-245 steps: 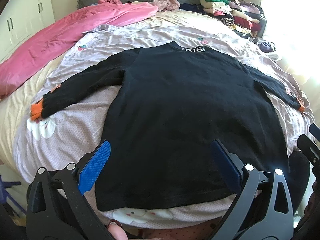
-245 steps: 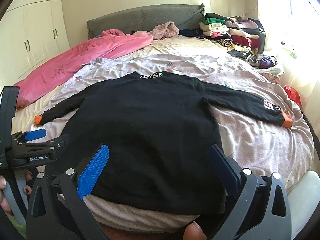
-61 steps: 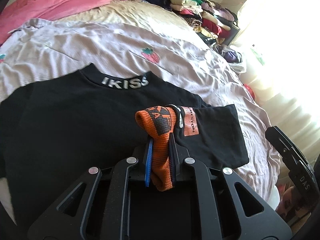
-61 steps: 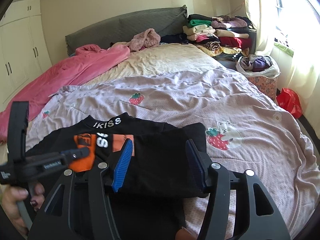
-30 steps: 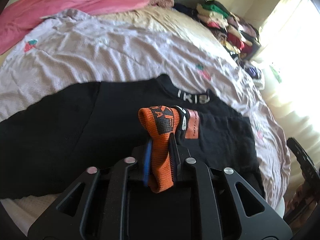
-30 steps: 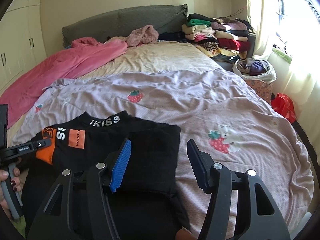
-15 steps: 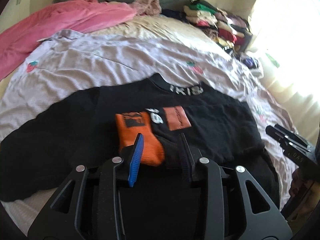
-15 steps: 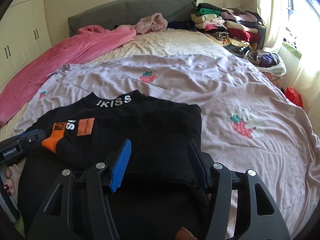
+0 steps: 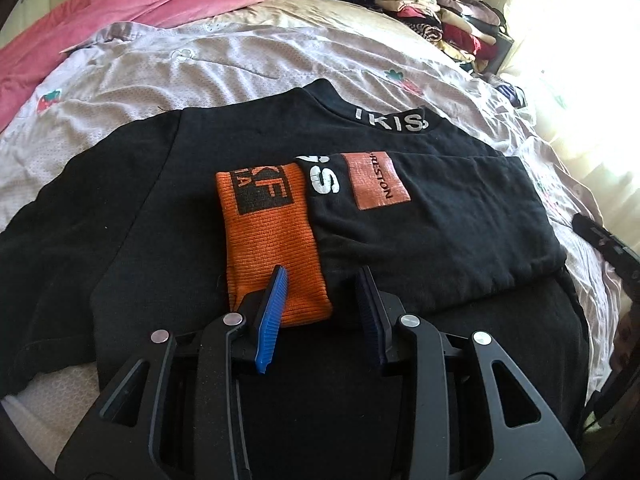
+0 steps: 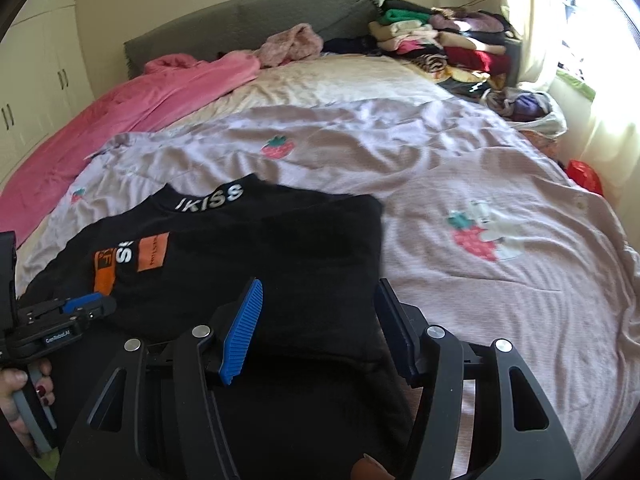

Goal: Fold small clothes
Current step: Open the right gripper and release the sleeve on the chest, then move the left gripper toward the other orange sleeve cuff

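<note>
A black long-sleeved top (image 9: 132,220) with "IKISS" on its collar lies flat on the bed. Its right sleeve (image 9: 432,232) is folded across the body, with the orange cuff (image 9: 268,232) lying on the chest. My left gripper (image 9: 320,280) is open just behind the cuff, its blue fingertip (image 9: 276,292) over the cuff's near end. My right gripper (image 10: 316,300) is open and empty above the top's folded right side (image 10: 304,252). The left gripper also shows in the right wrist view (image 10: 86,306). The left sleeve (image 9: 48,216) lies spread out.
A lilac sheet with strawberry prints (image 10: 460,184) covers the bed. A pink quilt (image 10: 132,104) lies at the far left. Stacks of folded clothes (image 10: 440,44) stand at the far right by the grey headboard (image 10: 248,12). A bag of clothes (image 10: 528,108) sits beside the bed.
My left gripper carried the orange cuff across the top, laid it on the chest and opened, letting it go. My right gripper stayed open over the folded side.
</note>
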Demonstrator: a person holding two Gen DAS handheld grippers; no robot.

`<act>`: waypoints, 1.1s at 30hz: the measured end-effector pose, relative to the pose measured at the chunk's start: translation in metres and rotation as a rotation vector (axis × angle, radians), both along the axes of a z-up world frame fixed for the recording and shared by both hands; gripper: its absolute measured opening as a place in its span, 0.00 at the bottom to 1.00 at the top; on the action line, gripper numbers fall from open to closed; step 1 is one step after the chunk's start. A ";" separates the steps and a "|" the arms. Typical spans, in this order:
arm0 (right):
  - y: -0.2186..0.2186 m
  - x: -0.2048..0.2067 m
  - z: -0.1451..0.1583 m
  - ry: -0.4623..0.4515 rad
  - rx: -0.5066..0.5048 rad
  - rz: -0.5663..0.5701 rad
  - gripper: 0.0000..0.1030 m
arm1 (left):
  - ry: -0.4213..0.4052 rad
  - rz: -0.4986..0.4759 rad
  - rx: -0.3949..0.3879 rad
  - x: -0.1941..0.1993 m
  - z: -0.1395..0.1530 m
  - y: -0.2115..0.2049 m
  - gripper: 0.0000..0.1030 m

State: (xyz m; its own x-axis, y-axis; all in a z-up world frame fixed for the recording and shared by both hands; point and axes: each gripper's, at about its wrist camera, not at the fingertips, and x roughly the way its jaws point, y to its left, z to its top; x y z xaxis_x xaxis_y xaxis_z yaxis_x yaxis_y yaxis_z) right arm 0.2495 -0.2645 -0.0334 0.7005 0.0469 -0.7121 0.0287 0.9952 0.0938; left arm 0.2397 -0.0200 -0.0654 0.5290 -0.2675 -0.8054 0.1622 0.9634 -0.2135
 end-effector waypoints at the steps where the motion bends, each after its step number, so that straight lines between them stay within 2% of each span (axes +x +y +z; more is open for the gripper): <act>1: 0.003 0.004 -0.006 0.021 0.003 0.010 0.55 | -0.001 -0.001 -0.002 0.000 0.000 0.000 0.27; 6: -0.003 0.012 -0.039 0.137 0.020 -0.029 0.55 | -0.009 -0.005 -0.027 0.000 0.000 0.003 0.27; 8: -0.006 0.013 -0.045 0.148 0.025 -0.033 0.53 | -0.009 -0.005 -0.040 0.001 0.000 0.005 0.27; 13: 0.002 0.008 -0.043 0.127 -0.021 -0.026 0.55 | -0.010 -0.003 -0.057 -0.002 0.001 0.008 0.27; 19: 0.009 -0.007 -0.025 0.078 0.008 -0.002 0.59 | -0.028 0.005 -0.052 -0.012 0.011 0.010 0.31; 23: 0.018 -0.017 -0.012 0.043 0.023 0.029 0.72 | -0.041 0.020 -0.046 -0.018 0.018 0.013 0.41; 24: 0.021 -0.019 -0.008 0.035 0.022 0.035 0.72 | -0.046 0.022 -0.039 -0.020 0.021 0.013 0.43; 26: 0.025 -0.022 -0.003 0.025 0.024 0.046 0.73 | -0.054 0.028 -0.034 -0.024 0.025 0.014 0.55; 30: 0.033 -0.026 0.007 0.004 0.019 0.061 0.73 | -0.074 0.047 -0.035 -0.032 0.033 0.020 0.67; 32: 0.036 -0.029 0.010 -0.006 0.014 0.061 0.93 | -0.075 0.057 -0.034 -0.034 0.035 0.023 0.74; 33: 0.037 -0.031 0.012 -0.017 0.016 0.063 0.93 | -0.075 0.062 -0.036 -0.036 0.036 0.025 0.75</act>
